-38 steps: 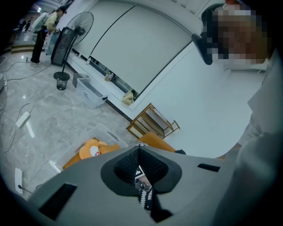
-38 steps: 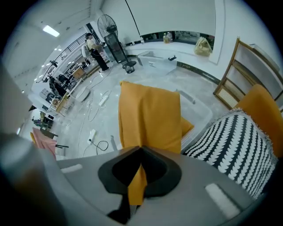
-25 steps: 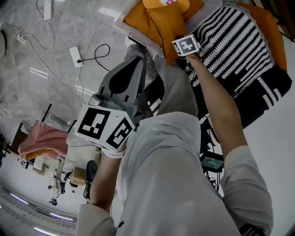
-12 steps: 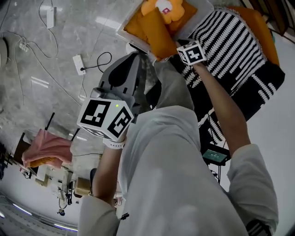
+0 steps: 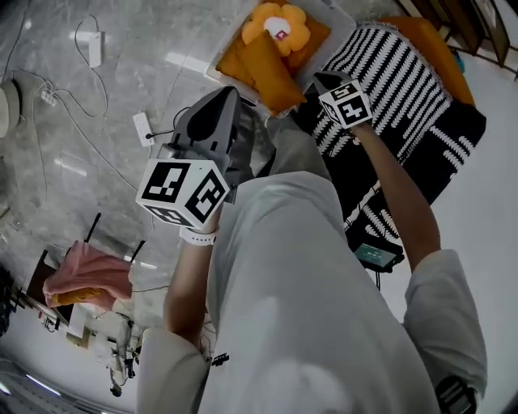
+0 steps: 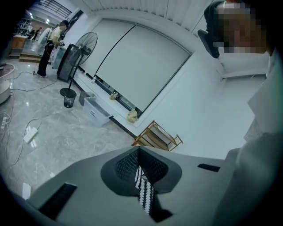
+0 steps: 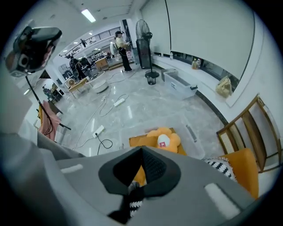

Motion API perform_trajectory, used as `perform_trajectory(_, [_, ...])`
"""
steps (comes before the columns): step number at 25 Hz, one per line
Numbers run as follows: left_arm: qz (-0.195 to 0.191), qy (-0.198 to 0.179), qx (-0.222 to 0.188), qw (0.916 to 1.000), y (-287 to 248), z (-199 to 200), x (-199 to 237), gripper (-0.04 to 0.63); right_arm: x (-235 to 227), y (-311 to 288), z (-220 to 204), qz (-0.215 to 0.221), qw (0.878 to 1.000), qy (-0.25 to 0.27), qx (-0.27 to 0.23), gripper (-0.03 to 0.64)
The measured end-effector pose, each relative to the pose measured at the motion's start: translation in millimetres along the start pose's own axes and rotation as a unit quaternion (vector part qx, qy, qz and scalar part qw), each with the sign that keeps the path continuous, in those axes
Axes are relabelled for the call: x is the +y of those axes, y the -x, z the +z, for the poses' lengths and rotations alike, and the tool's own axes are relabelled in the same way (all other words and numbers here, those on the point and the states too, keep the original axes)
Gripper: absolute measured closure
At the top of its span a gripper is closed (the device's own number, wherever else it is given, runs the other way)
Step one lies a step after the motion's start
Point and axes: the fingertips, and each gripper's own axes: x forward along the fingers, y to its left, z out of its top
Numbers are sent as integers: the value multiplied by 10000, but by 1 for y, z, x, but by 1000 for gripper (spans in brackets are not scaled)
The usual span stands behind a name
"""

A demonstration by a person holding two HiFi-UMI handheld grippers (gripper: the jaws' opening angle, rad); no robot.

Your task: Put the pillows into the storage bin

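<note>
Four pillows are in view. Two lie inside the single clear storage bin (image 7: 194, 141): a flat orange cushion (image 5: 271, 69) and an orange flower-shaped pillow (image 5: 279, 20). A large black-and-white striped pillow (image 5: 405, 73) lies on the floor just beside the bin, and a plain orange pillow (image 5: 437, 44) lies at its far edge. The fingers of the left gripper (image 6: 139, 154) are clamped on a strip of the striped pillow's cloth. The fingers of the right gripper (image 7: 141, 152) have just closed fully together; striped cloth shows behind them, but I cannot tell if it is pinched. The floor (image 5: 81, 121) is glossy grey marble with two white power strips (image 5: 144, 128) and loose cables. One wooden chair (image 7: 247, 132) and one standing fan (image 7: 142, 37) stand along the white walls.
</note>
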Motion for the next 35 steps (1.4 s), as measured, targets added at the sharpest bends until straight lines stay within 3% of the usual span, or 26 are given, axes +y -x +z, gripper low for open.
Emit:
perform_trajectory(5, [-40, -89, -170, 9998, 12, 11, -3, 588, 10, 42, 26, 6, 9987, 515, -63, 604])
perform_trajectory(17, [-185, -242, -438, 9986, 36, 39, -17, 588, 61, 139, 108, 388, 9901, 775, -1102, 604])
perform_trajectory(25, [-223, -337, -620, 9973, 58, 54, -24, 588, 79, 206, 156, 477, 9783, 505, -1950, 604])
perform_trajectory(35, [-502, -786, -909, 9915, 79, 92, -42, 588, 93, 299, 212, -163, 9492, 647, -3076, 604])
